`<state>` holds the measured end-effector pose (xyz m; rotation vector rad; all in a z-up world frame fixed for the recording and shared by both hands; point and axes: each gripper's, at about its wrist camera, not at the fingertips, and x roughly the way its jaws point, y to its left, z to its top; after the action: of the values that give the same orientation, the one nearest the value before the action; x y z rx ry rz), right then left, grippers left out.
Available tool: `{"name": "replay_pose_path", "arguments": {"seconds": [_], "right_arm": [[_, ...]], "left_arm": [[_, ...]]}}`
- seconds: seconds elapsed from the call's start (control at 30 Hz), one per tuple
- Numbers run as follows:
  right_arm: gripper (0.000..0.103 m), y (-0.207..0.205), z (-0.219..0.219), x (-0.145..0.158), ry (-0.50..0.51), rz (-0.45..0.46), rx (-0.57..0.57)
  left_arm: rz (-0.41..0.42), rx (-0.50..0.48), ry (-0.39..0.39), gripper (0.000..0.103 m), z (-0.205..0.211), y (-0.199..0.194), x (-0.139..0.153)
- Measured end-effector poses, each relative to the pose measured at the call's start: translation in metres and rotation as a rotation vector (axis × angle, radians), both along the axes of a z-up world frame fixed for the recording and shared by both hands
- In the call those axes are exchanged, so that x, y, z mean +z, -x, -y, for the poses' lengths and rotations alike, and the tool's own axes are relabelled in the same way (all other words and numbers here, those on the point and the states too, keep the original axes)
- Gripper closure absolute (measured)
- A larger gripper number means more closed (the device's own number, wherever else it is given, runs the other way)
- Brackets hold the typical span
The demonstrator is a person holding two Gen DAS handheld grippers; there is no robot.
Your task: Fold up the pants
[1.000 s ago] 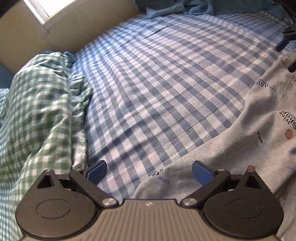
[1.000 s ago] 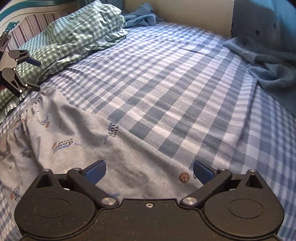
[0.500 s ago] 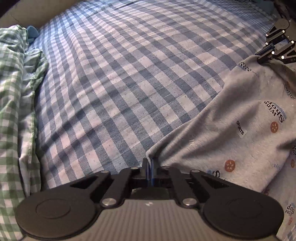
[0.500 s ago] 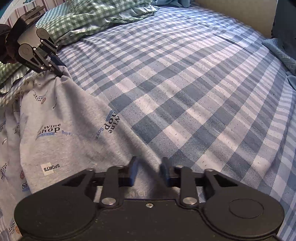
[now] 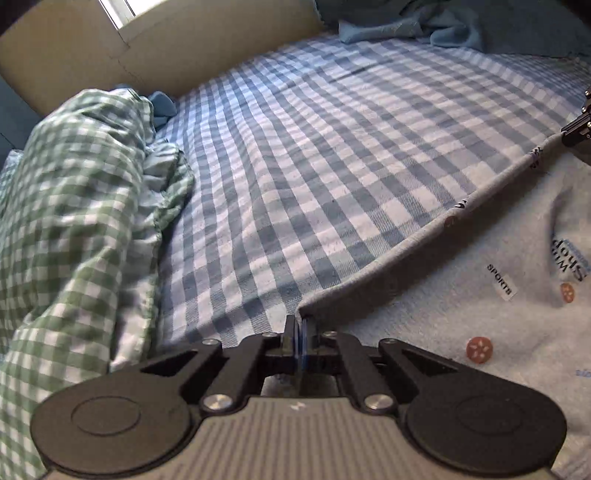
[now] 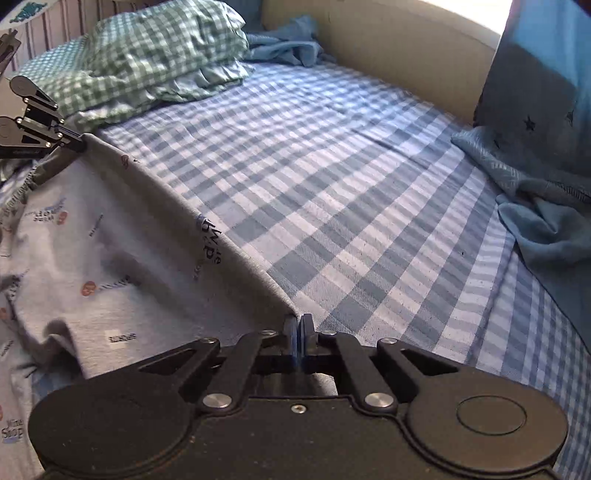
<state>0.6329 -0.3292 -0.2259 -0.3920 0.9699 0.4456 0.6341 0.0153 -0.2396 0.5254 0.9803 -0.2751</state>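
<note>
Left wrist view. The grey printed pants [image 5: 480,295] lie on the bed [image 5: 314,166], over its blue-and-white checked sheet, filling the lower right of the view. Legible print on the cloth: "SPORTS" in a white box and, upside down, part of "Shop"; round orange motifs sit near both. One edge of the pants is pulled into a taut line running from the left tool [image 5: 300,332] diagonally up and to the right to the right tool [image 5: 576,133] at the frame border; this raised edge marks the long axis seen here. The left tool is clenched, its blue pads pressed together on the corner of the pants. Left of the pants a green checked pillow [image 5: 74,221] rests on the bed; a crumpled blue cloth [image 5: 406,26] lies at the bed's far end.

Right wrist view. The pants [image 6: 110,258] occupy the lower left, on the same bed [image 6: 369,166]. Readable print: "SPORTS" mirrored in a white box, and "Shop" at the lower left border. The taut edge runs from the right tool [image 6: 299,334] up and to the left to the left tool [image 6: 79,142]. The right tool is clenched on the pants' edge, having just been closing onto it. The pillow [image 6: 155,55] lies beyond the pants; a blue blanket [image 6: 546,221] lies far right of them.
</note>
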Motion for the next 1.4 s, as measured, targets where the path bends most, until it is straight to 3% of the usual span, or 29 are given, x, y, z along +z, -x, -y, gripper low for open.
{"name": "replay_pose_path", "arguments": {"seconds": [0.07,0.1,0.13,0.17,0.2,0.23,0.3,0.4,0.47,0.57,0.63,0.7,0.77,0.83,0.87,0.9,1.1,1.23,1.4], "right_arm": [[0.103,-0.005,-0.003,-0.016,0.024,-0.028,-0.017],[0.1,-0.005,-0.003,-0.019,0.026,-0.03,-0.013],[0.099,-0.004,-0.003,-0.019,0.022,-0.029,-0.01],[0.088,-0.003,-0.001,-0.016,0.011,-0.027,-0.01],[0.072,-0.002,0.002,-0.011,-0.008,-0.028,-0.004],[0.064,-0.002,0.005,-0.006,-0.029,-0.037,0.011],[0.035,0.0,0.01,0.008,-0.092,-0.046,0.052],[0.026,-0.004,0.008,0.019,-0.143,-0.036,0.076],[0.026,-0.011,0.002,0.015,-0.168,-0.056,0.069],[0.028,-0.021,-0.015,0.005,-0.18,-0.08,0.074],[0.032,-0.026,-0.03,-0.002,-0.187,-0.085,0.08],[0.037,-0.031,-0.045,-0.009,-0.18,-0.097,0.105],[0.045,-0.035,-0.061,-0.016,-0.161,-0.11,0.142],[0.07,-0.037,-0.074,-0.021,-0.135,-0.126,0.16],[0.09,-0.036,-0.079,-0.021,-0.122,-0.13,0.17],[0.099,-0.034,-0.082,-0.019,-0.111,-0.122,0.181],[0.103,0.016,-0.079,0.038,-0.103,0.028,0.195],[0.103,0.089,-0.077,0.088,-0.076,0.134,0.225],[0.103,0.194,-0.081,0.119,-0.08,0.159,0.242]], "left_arm": [[-0.033,0.001,0.029,0.099,-0.005,-0.003,-0.009],[-0.022,-0.013,0.047,0.092,-0.009,-0.002,-0.007],[-0.01,-0.029,0.074,0.077,-0.016,0.001,-0.001],[-0.003,-0.035,0.097,0.061,-0.023,0.003,0.005],[0.004,-0.031,0.114,0.026,-0.031,0.004,0.011],[0.026,-0.036,0.14,0.008,-0.042,0.007,0.018],[0.06,-0.065,0.165,0.007,-0.058,0.01,0.029],[-0.013,-0.055,0.161,0.007,-0.076,0.002,0.03],[-0.073,-0.039,0.183,0.008,-0.083,-0.002,0.025],[-0.142,-0.041,0.207,0.033,-0.086,-0.006,0.016],[-0.199,-0.031,0.187,0.082,-0.083,-0.011,0.007],[-0.24,-0.013,0.218,0.096,-0.081,-0.013,0.004],[-0.227,-0.016,0.182,0.1,-0.073,-0.011,0.005],[-0.196,-0.026,0.131,0.101,-0.065,-0.004,0.009],[-0.175,-0.027,0.116,0.101,-0.062,0.0,0.013],[-0.149,-0.027,0.102,0.101,-0.06,0.006,0.019],[0.046,-0.085,0.075,0.102,-0.052,0.064,0.069],[0.168,-0.156,0.082,0.102,-0.057,0.12,0.106],[0.284,-0.324,-0.002,0.102,-0.06,0.216,0.127]]}}
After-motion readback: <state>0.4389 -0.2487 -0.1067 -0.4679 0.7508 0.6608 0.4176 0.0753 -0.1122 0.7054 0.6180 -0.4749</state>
